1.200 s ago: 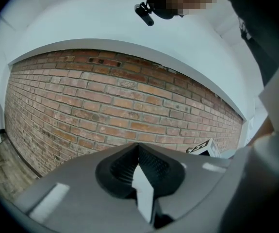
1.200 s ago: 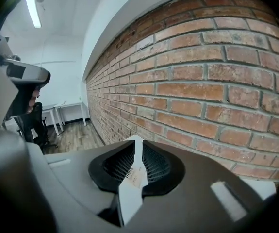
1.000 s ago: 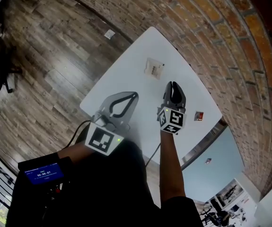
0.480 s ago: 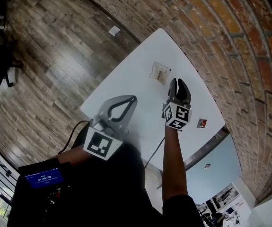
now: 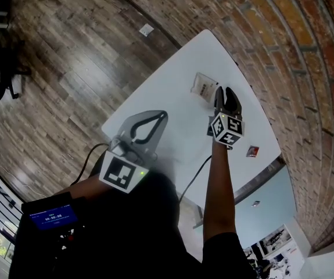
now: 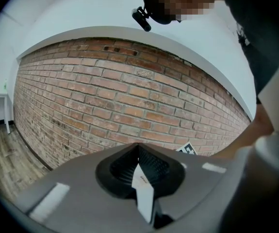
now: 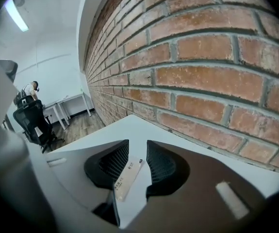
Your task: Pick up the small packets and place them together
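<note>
White table (image 5: 167,92) by brick wall. Head view: 2 pkts, white packet (image 5: 203,86) & red packet (image 5: 252,151). Only gripper views show 1 per gripper: left gripper (image 6: 138,149) pinches held packet (image 6: 144,193); right gripper (image 7: 137,149) jaws opening, loose packet (image 7: 127,178) btwn.

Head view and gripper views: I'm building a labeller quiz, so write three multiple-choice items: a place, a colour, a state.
1. The small red packet lies: A on the table near its edge; B on the floor; C in a gripper.
2. The table is: A black; B white; C green.
3. The left gripper is: A open, empty; B out of view; C shut on a white packet.
A, it sits by the table's corner; B, plain white top; C, jaws pinch the packet.
</note>
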Demonstrator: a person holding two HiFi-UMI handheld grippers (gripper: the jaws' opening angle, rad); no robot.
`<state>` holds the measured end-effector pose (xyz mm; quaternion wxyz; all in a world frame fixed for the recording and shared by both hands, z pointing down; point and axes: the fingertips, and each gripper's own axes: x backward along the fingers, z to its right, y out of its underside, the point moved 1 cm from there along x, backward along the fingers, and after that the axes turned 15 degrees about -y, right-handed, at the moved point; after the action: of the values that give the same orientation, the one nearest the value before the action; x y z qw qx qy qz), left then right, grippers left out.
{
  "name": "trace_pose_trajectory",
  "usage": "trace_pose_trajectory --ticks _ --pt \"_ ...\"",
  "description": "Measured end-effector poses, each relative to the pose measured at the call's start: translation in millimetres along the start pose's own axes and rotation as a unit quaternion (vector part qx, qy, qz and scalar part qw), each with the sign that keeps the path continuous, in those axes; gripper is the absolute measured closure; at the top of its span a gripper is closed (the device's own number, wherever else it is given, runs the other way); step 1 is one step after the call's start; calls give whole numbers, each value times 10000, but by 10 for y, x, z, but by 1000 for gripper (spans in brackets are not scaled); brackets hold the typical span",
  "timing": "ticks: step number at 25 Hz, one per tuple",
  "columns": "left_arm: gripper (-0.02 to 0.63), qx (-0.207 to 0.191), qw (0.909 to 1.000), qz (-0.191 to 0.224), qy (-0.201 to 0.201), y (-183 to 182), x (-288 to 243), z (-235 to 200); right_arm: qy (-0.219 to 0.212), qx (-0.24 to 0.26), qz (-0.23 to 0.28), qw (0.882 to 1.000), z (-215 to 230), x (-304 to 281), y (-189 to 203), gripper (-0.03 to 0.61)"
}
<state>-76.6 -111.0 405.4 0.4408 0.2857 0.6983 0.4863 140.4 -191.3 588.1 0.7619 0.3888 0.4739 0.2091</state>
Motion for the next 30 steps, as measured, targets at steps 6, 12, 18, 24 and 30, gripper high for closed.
trace_pose_trajectory --ticks 6,12,18,24,30 --pt "614 38 9999 -68 98 33 0 -16 -136 0 -236 9996 89 -135 93 460" --pt "614 196 9997 -93 -86 28 -30 -145 -215 -138 -309 9992 150 -201 183 458" --pt "614 290 9994 -162 -125 84 -9 -143 -324 -152 -537 9979 171 -327 292 439" --pt "614 171 9995 -253 -90 111 -39 -118 -482 -157 -755 9959 146 -437 324 434" --pt "614 259 9990 -267 -247 150 -46 -182 -570 123 -1075 9925 77 -477 370 450"
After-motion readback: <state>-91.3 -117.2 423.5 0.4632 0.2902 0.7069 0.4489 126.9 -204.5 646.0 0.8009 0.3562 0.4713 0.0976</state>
